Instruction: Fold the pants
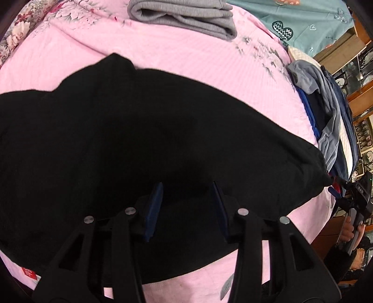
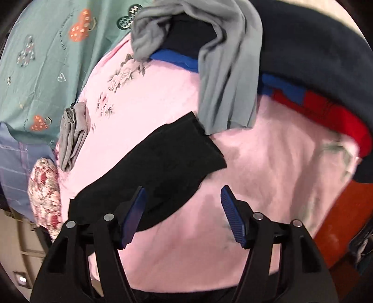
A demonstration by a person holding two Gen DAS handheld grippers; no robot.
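Black pants (image 1: 139,144) lie spread on a pink bedsheet (image 1: 186,58), filling most of the left wrist view. My left gripper (image 1: 187,186) is open just above the pants' near part, with nothing between its blue pads. In the right wrist view the pants (image 2: 167,172) show as a dark folded strip running from lower left to centre. My right gripper (image 2: 181,191) is open and empty, its left finger over the pants' near edge, its right finger over bare pink sheet (image 2: 268,167).
A folded grey garment (image 1: 184,18) lies at the far side of the bed; it also shows in the right wrist view (image 2: 72,137). A pile of grey, blue, navy and red clothes (image 2: 244,65) sits at the bed's right side. A teal patterned cloth (image 2: 46,58) lies beyond.
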